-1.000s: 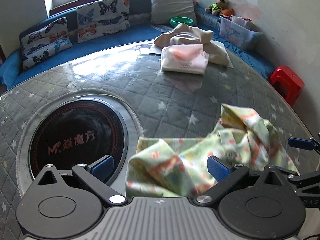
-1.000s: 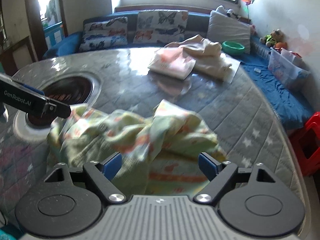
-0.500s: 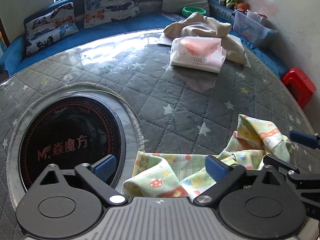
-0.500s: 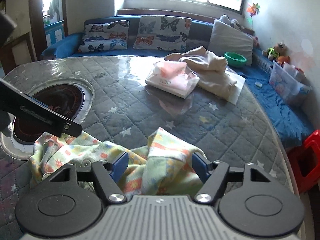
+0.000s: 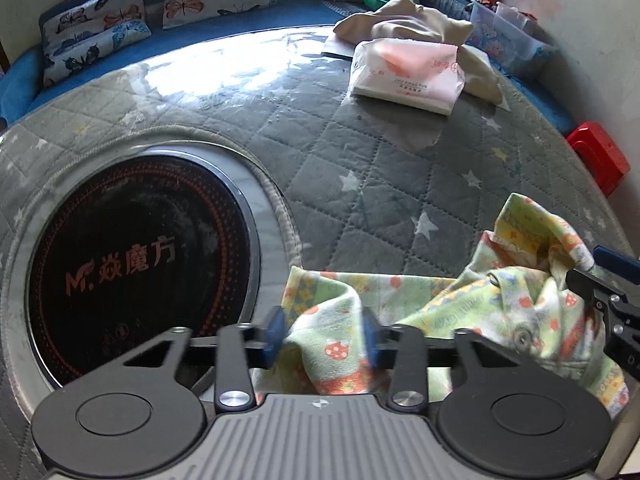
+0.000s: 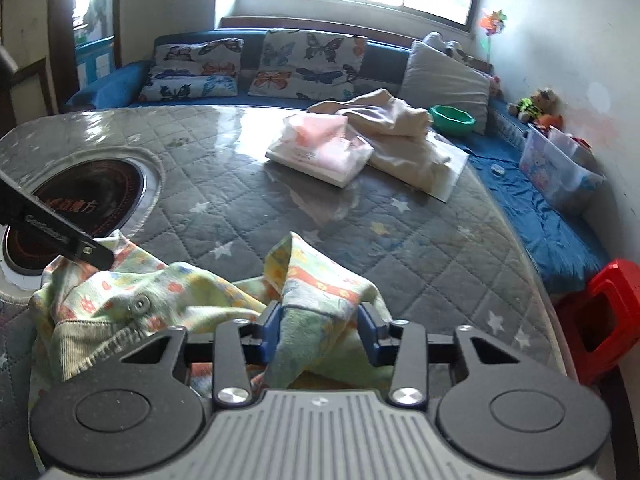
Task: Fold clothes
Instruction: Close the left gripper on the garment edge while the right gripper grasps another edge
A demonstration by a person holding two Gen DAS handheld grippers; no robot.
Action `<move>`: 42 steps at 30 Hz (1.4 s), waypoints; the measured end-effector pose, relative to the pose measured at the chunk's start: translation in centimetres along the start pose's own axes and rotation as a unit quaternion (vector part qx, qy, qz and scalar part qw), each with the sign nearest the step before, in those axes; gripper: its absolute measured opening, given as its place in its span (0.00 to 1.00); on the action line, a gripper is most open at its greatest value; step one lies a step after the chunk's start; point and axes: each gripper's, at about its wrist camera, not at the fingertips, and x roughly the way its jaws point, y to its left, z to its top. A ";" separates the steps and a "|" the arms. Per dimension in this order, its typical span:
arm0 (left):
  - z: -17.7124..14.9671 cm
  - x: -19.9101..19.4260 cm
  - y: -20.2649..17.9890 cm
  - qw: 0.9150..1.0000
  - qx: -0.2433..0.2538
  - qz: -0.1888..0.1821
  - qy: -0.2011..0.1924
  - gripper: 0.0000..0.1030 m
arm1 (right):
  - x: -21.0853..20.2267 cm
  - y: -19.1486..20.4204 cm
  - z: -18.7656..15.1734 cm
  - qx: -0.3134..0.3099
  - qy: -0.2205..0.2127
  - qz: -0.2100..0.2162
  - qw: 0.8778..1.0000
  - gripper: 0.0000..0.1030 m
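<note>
A light green child's garment (image 5: 460, 304) with red and yellow prints lies crumpled at the near edge of the grey quilted table (image 5: 360, 168). My left gripper (image 5: 323, 334) has its blue pads drawn in on a fold at the garment's left end. My right gripper (image 6: 319, 330) grips a raised fold of the garment (image 6: 180, 292) at its right end. In the right wrist view, one black finger of the left gripper (image 6: 60, 236) reaches in from the left above the cloth. The right gripper (image 5: 600, 280) shows at the right edge of the left wrist view.
A round black induction hob (image 5: 132, 264) is set into the table at the left. A pink and white tissue pack (image 5: 408, 76) and a beige cloth (image 5: 420, 24) lie at the far side. A red stool (image 5: 600, 156) stands beyond the table's right edge. A blue sofa (image 6: 120, 88) runs behind.
Both grippers stood wide open over the garment, then lowered to it. Their jaws have now narrowed onto folds of the cloth, which has sunk flatter on the table.
</note>
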 end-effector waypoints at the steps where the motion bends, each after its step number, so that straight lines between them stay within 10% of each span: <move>1: -0.1 -0.1 0.1 1.000 -0.001 -0.004 -0.001 0.26 | -0.1 -0.2 -0.2 0.004 0.000 -0.003 1.000 0.38; 12: -1.5 -1.9 1.8 0.999 -0.025 -0.028 -0.013 0.15 | 0.0 -3.0 -2.5 0.053 0.029 -0.016 0.998 0.33; 27: -0.3 -1.1 0.5 0.999 -0.034 -0.007 0.000 0.62 | 1.0 -3.7 -2.9 0.108 0.035 0.038 0.993 0.29; 35: -0.3 -0.5 1.0 0.999 -0.037 -0.026 0.014 0.18 | 0.6 -3.9 -2.8 0.111 0.024 0.040 0.993 0.15; 42: -0.9 -2.9 2.8 0.997 -0.060 -0.049 -0.017 0.09 | -0.1 -4.1 -3.0 0.112 0.012 0.034 0.993 0.08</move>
